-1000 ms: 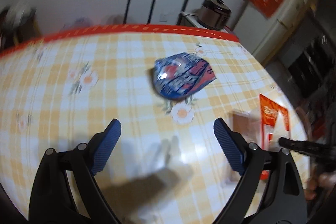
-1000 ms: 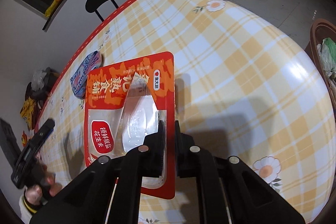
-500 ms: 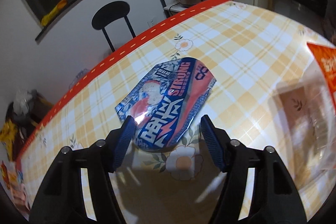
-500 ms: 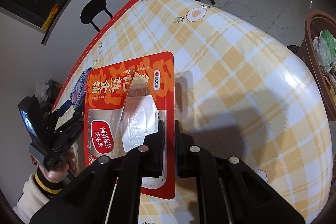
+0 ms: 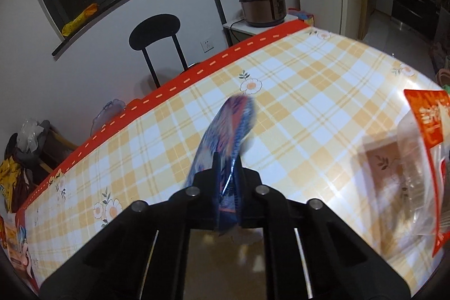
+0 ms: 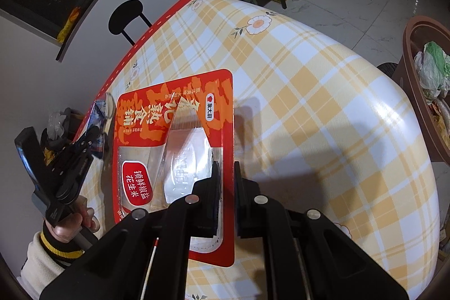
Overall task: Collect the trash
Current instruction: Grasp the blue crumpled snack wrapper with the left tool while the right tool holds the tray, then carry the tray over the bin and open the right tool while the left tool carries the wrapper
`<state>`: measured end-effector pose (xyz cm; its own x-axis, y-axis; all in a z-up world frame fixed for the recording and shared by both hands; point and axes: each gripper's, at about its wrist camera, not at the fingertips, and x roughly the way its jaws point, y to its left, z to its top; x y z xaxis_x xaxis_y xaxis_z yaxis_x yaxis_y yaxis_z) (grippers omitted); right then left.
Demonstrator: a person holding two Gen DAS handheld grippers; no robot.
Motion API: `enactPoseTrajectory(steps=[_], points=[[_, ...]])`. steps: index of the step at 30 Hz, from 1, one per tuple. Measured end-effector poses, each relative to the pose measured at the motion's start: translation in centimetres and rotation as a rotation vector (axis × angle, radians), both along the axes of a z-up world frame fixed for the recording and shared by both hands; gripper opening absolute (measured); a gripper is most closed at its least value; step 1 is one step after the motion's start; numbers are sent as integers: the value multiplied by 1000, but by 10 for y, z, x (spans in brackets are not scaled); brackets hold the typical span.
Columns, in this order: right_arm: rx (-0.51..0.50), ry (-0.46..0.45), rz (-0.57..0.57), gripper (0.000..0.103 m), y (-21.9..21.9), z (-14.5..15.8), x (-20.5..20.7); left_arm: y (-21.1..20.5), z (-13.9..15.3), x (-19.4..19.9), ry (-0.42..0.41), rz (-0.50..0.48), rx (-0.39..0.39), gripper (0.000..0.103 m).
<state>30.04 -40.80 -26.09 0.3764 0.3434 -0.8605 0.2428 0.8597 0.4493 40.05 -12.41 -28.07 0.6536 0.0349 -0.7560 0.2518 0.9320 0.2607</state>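
Left wrist view shows the left gripper (image 5: 227, 167) clamped tight on a blue snack wrapper (image 5: 225, 137), which stands edge-up above the plaid desk (image 5: 309, 92). Right wrist view shows the right gripper (image 6: 225, 176) pinched closed on the edge of a red peanut packet (image 6: 180, 137) held over the desk, with a brown trash bin (image 6: 416, 92) of rubbish beyond the desk's right edge.

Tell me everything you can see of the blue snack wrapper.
The blue snack wrapper is a crinkly, glossy foil pouch, blue with red and white print, blurred here. It looks flat and empty. The left gripper is shut on its near edge, so it stands on edge, tilted, above the yellow checked tablecloth. Only the fingers visibly touch it.
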Motion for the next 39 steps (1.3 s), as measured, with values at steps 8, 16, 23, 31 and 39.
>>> enactPoseTrajectory(steps=[8,16,23,31,39], points=[[9,-21,32,10,8,10,-8,30,38,-41,11,62,-224,11],[48,-42,43,10,8,15,-23,78,65,-104,55,219,-598,11],[56,-47,8,10,-18,17,-39,69,86,-137,48,227,-619,11],[0,-73,-166,10,-118,28,-53,21,102,-149,56,166,-645,11],[-161,-33,-344,10,-246,21,-66,-45,108,-147,74,95,-654,11]])
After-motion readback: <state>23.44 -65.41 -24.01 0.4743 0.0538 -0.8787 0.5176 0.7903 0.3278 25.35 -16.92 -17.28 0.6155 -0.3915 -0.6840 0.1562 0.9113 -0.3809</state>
